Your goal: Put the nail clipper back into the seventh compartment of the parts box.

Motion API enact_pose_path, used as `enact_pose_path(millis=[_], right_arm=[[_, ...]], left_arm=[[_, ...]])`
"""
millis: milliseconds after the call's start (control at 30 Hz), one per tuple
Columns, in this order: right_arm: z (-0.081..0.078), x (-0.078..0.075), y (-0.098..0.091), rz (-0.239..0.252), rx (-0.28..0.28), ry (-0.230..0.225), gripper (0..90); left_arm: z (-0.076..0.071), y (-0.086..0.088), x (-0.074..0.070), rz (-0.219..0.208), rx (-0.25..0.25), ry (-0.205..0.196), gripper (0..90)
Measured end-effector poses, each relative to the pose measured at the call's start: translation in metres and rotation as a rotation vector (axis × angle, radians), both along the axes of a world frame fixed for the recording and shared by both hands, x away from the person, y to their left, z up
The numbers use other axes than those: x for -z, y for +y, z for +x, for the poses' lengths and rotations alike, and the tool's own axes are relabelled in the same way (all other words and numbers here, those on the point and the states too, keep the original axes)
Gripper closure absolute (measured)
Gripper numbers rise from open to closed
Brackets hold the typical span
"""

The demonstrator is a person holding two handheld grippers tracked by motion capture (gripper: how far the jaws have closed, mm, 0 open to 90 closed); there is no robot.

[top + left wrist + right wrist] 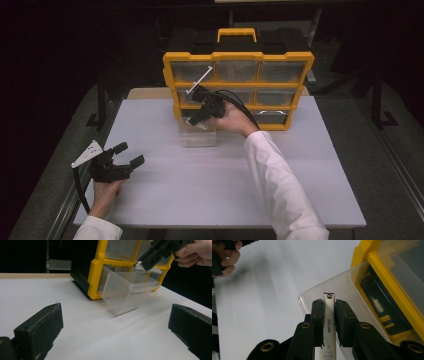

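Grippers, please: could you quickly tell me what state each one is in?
Left gripper: open, holding nothing.
Right gripper: shut on the nail clipper, above the pulled-out clear drawer.

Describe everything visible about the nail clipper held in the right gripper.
The nail clipper is a slim, flat, white-topped bar that looks like metal, printed with the letters SHIJIAN and a small cartoon animal face near its lower end. A dark rivet sits at its far tip. The right gripper clamps it between both black jaws, lengthwise along them, tip pointing forward. It hangs over the open clear plastic drawer pulled out of the yellow organiser's bottom row, not yet resting in it.
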State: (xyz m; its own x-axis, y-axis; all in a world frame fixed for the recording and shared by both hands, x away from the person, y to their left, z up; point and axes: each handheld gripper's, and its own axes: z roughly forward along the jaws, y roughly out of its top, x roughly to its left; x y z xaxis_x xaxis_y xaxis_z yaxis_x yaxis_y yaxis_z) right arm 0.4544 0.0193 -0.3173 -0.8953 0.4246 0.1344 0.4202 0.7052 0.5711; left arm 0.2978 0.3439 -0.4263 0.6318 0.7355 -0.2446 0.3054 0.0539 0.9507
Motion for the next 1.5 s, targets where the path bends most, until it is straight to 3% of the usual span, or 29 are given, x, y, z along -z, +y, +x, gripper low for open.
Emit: enact_pose_path(millis=[400,467,733,833,900,933,1000,1067,1100,1500], right_arm=[[0.005,0.010,0.006,-0.045,0.026,-0.004,75.3],[0.006,0.011,0.005,-0.034,0.048,-0.002,59.8],[0.004,0.008,-0.001,-0.011,0.064,-0.001,38.3],[0.001,0.006,-0.007,-0.003,0.089,0.011,22.7],[0.001,0.006,-0.007,-0.003,0.089,0.011,22.7],[-0.001,0.004,-0.011,0.020,0.093,0.014,14.1],[-0.002,0.004,-0.012,0.021,0.098,0.009,13.1],[-0.004,0.004,-0.015,0.023,0.090,-0.026,10.5],[-0.006,0.003,-0.017,0.018,0.091,-0.034,2.0],[-0.017,0.003,-0.033,0.062,0.110,-0.059,0.0]], left_arm=[[0.001,0.000,0.000,-0.003,0.000,0.001,0.0],[0.001,0.000,0.000,-0.001,0.000,0.002,0.0],[0.001,0.000,0.000,-0.001,-0.002,0.002,0.0],[0.001,0.000,0.001,0.000,-0.001,0.002,0.0],[0.001,-0.001,0.001,0.001,-0.001,0.002,0.0],[0.001,-0.001,0.001,0.002,0.000,0.003,0.0],[0.001,0.000,0.001,0.003,-0.001,0.002,0.0],[0.001,0.000,0.001,0.003,-0.003,0.002,0.0],[0.001,0.000,0.001,0.002,-0.004,0.001,0.0],[0.000,0.000,0.001,0.005,-0.007,-0.001,0.0]])
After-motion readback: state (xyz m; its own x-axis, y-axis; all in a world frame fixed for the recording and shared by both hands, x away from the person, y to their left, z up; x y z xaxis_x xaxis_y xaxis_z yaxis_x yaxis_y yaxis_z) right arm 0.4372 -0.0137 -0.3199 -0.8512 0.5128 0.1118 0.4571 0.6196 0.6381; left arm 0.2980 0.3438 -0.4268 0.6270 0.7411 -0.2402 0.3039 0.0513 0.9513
